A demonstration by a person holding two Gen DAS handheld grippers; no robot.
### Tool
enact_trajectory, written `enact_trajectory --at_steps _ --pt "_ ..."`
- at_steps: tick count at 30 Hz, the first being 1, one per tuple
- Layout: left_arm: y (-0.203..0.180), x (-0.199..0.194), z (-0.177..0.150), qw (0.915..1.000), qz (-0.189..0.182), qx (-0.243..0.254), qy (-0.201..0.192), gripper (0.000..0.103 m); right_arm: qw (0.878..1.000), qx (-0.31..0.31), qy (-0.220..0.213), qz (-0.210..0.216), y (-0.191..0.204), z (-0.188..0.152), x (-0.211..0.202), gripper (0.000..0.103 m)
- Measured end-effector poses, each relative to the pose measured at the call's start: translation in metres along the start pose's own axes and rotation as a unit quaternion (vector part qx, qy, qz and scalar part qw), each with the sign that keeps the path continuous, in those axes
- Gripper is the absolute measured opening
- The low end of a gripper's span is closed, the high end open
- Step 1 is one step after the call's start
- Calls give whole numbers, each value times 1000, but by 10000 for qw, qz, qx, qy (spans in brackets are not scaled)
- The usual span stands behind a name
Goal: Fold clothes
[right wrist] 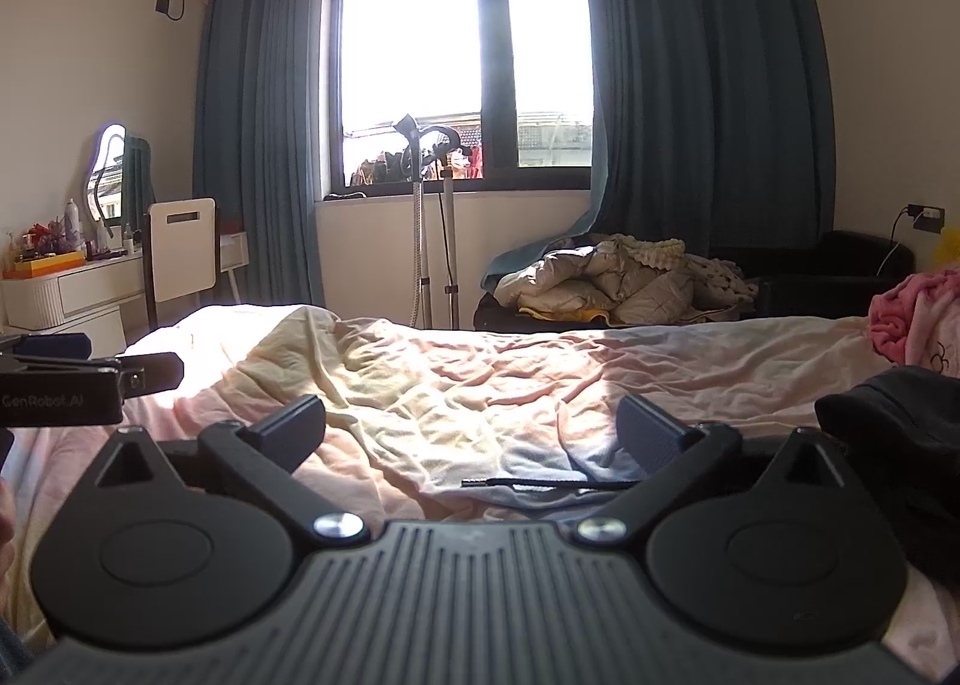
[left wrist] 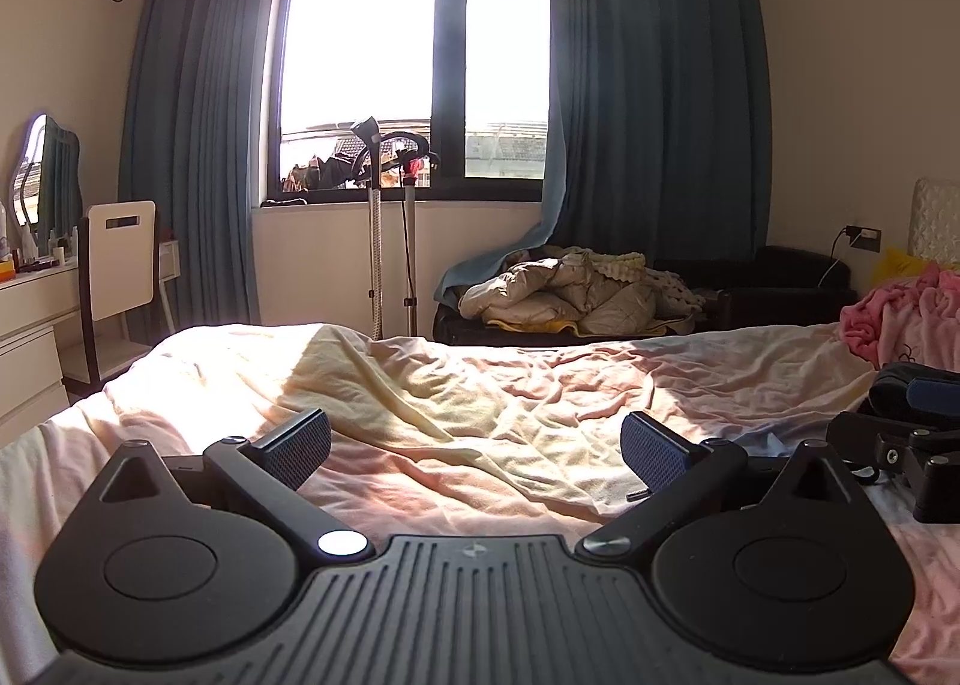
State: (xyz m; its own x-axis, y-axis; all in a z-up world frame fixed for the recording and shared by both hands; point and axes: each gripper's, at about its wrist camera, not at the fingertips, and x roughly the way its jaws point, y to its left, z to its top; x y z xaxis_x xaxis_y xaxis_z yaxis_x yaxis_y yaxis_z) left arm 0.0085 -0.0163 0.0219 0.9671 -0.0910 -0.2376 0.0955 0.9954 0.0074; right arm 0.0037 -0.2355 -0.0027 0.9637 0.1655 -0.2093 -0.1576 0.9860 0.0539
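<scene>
A dark garment [right wrist: 900, 445] lies bunched on the bed at the right of the right wrist view, just beside my right gripper [right wrist: 471, 436]. That gripper stands wide open over the rumpled pink and yellow sheet [right wrist: 420, 385]. A thin black drawstring [right wrist: 540, 484] lies on the sheet between its fingers, untouched. My left gripper [left wrist: 477, 451] is open too, with only sheet [left wrist: 450, 415] between its blue pads [left wrist: 654, 454]. Each gripper shows in the other's view: the right gripper [left wrist: 888, 412] at the right edge, the left gripper [right wrist: 114, 361] at the left edge.
A pink blanket [left wrist: 888, 319] is heaped at the bed's right end. Beyond the bed stand a garment steamer [left wrist: 378, 235], a dark sofa piled with quilts [left wrist: 570, 295], and a white dresser with a chair [left wrist: 117, 259] at the left. Blue curtains frame the window.
</scene>
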Motion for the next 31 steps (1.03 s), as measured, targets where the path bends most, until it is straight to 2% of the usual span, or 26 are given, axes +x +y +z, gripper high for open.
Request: enact_trajectory --at_steps 31 --pt "2 1 -1 10000 -67 7 47 103 9998 149 140 -13 -1 -3 5 103"
